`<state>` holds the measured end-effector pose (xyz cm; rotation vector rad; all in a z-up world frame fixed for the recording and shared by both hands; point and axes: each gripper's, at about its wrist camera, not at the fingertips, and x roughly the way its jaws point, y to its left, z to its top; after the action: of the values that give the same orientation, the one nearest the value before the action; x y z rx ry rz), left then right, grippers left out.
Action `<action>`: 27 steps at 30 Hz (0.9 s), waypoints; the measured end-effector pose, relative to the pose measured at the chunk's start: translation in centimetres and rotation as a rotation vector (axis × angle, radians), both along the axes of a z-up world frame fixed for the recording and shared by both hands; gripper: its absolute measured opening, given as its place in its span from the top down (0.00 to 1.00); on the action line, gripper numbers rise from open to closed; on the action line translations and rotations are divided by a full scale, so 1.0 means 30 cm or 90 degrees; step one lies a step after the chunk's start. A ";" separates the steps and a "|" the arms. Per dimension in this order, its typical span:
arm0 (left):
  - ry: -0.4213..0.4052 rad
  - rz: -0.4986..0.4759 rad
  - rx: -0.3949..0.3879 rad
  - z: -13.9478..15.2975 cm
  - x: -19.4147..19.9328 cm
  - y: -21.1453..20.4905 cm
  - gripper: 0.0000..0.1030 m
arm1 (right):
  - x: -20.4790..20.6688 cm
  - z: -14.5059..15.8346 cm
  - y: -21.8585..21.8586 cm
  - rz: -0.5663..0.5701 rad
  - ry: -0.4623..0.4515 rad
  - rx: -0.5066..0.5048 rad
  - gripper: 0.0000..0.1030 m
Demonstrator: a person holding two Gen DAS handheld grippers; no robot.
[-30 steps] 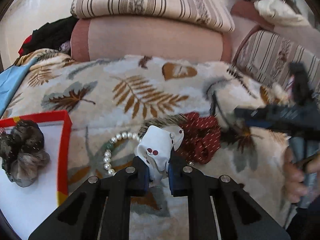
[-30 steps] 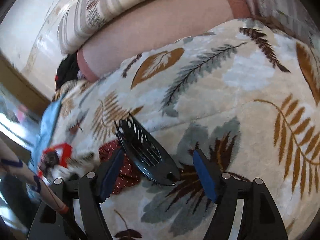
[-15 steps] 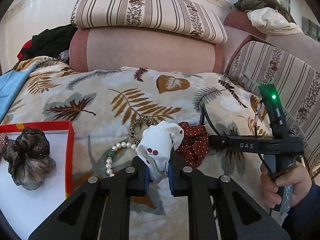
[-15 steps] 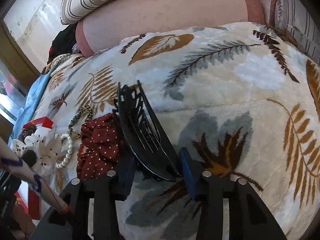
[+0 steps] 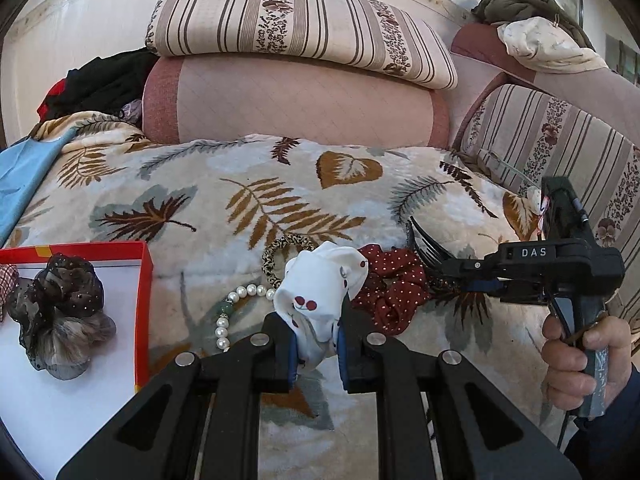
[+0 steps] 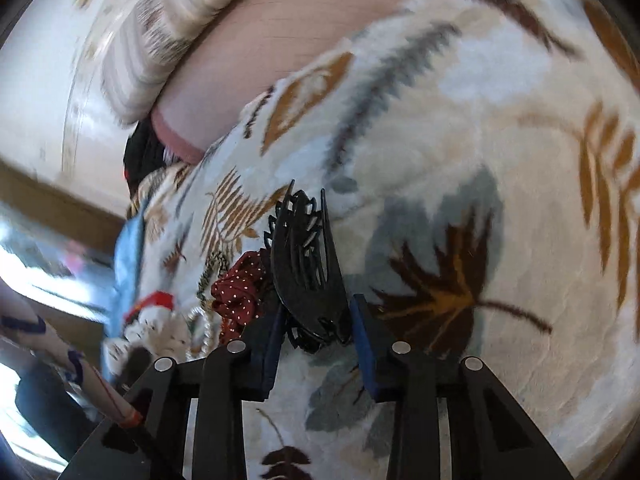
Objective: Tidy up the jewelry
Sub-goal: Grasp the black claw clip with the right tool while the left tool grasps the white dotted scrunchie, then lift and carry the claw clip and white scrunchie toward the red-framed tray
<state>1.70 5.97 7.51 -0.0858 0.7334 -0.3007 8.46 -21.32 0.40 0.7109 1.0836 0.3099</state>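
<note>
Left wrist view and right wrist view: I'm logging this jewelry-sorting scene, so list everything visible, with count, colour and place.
White cherry-print scrunchie: 1, white, between left gripper's fingers.
Hair claw clip: 1, black, between right gripper's fingers.
Dotted scrunchie: 1, dark red, on blanket.
Pearl bracelet: 1, white, on blanket.
Leopard hair tie: 1, tan-black, on blanket.
Sheer scrunchie: 1, black-grey, in tray.
Tray: 1, red rim, left.
Blanket: 1, leaf print.
Cushions: several, striped and pink, behind.
Left gripper: shut.
Right gripper: shut.
</note>
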 end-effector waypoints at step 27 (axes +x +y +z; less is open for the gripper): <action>0.002 -0.003 -0.005 0.000 0.002 0.005 0.85 | -0.067 0.105 0.153 0.098 -0.125 -0.412 0.43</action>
<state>1.76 6.11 7.50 -0.0922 0.7359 -0.3083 6.44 -16.72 3.56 0.0193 0.9738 0.1391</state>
